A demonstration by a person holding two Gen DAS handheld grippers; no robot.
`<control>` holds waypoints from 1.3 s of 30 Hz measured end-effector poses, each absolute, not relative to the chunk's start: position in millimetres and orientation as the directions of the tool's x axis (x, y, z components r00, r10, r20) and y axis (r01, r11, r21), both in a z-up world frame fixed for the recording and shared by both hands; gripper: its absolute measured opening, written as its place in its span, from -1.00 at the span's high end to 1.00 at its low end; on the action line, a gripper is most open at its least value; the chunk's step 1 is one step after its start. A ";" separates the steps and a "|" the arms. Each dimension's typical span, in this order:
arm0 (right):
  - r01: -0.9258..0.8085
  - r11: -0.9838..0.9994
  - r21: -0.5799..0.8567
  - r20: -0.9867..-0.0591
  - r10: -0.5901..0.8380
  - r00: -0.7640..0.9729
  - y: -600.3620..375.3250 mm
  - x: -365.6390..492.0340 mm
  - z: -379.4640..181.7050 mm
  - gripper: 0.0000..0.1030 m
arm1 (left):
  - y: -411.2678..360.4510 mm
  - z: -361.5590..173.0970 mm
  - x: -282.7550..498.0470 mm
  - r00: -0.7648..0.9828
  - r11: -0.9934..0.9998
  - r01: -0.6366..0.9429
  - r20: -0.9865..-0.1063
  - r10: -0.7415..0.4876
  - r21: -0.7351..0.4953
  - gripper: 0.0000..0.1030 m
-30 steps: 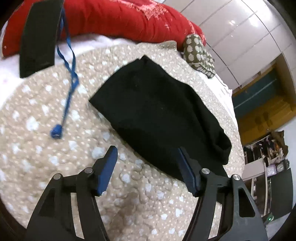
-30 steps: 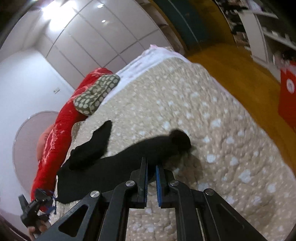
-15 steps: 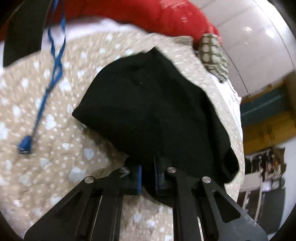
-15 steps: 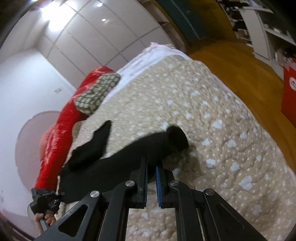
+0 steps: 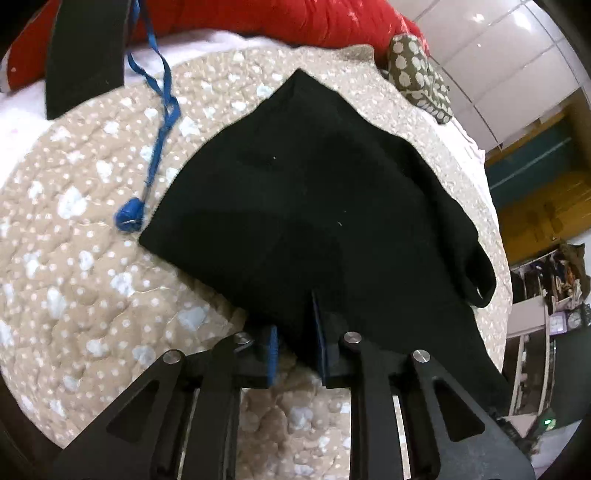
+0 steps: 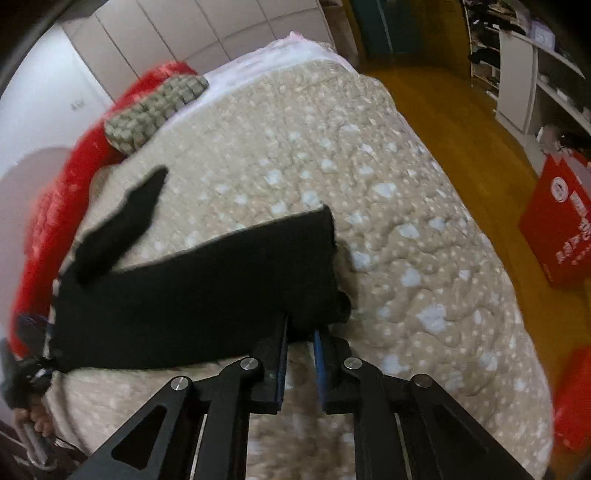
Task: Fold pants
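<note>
Pinching the black pants (image 5: pixel 314 206) by their near edge at 6 o'clock on the bed (image 5: pixel 74 280), my left hand-held gripper (image 5: pixel 295 350) and right hand-held gripper (image 6: pixel 299 354) are both nearly closed on limp, light cloth, which I judge will sag unless gripped at hems.

White wardrobe (image 6: pixel 207 33), wooden floor (image 6: pixel 461 110).

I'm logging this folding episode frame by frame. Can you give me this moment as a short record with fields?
garment: black pants, partly lifted
surface: beige dotted quilt on a bed
left gripper: shut on the pants' near edge
right gripper: shut on the pants' other end
nearby: blue cord beside the pants; spotted pillow; red bedding
stage: both ends gripped, fold not yet completed
</note>
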State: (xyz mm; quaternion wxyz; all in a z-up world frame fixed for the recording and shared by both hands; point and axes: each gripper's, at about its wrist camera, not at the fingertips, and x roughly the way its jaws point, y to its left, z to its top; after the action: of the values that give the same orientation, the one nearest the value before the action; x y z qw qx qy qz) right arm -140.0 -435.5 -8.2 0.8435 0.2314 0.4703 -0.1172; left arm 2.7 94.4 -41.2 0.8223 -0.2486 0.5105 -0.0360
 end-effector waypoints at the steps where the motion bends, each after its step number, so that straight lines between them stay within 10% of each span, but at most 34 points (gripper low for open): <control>1: 0.428 0.868 0.250 -0.840 -0.025 0.542 -436.0 -141.7 2.0 0.67 | 93.0 -32.0 -1.6 0.484 0.900 -0.190 -0.835 -0.261 -0.392 0.43; 6: 0.424 0.886 0.186 -0.752 -0.150 0.642 -424.1 -130.9 58.3 0.20 | 93.5 6.2 -16.2 0.578 0.947 -0.161 -0.804 -0.138 -0.278 0.25; 9: 0.316 0.908 0.274 -0.699 -0.038 0.715 -392.6 -97.5 74.4 0.16 | 92.5 27.3 -18.3 0.657 0.952 -0.133 -0.744 -0.124 -0.277 -0.36; 16: 0.050 0.957 0.286 -0.700 0.173 0.693 -287.9 21.9 73.0 0.16 | 64.9 18.7 30.9 0.628 0.952 -0.101 -0.761 -0.163 -0.287 -0.36; 26: 0.043 0.996 0.074 -0.866 0.043 0.499 -228.2 155.6 1.1 0.16 | 34.0 -21.1 89.7 0.547 0.952 -0.150 -0.824 -0.146 -0.268 -0.36; 31: 0.037 0.991 0.126 -0.857 0.090 0.508 -252.4 159.4 -13.0 0.90 | 33.4 -33.8 91.7 0.529 0.952 -0.157 -0.837 -0.144 -0.263 -0.36; 39: 0.150 0.917 0.371 -0.633 0.131 0.763 -367.6 34.3 64.9 0.90 | 42.5 -26.9 85.1 0.545 0.908 -0.181 -0.807 -0.226 -0.377 -0.36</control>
State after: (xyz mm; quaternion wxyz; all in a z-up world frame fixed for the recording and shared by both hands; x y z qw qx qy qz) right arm 34.3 -367.6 64.9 0.9164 0.2041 0.3442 -0.0052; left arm 85.1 42.5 -26.9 0.8527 -0.2136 0.4766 -0.0134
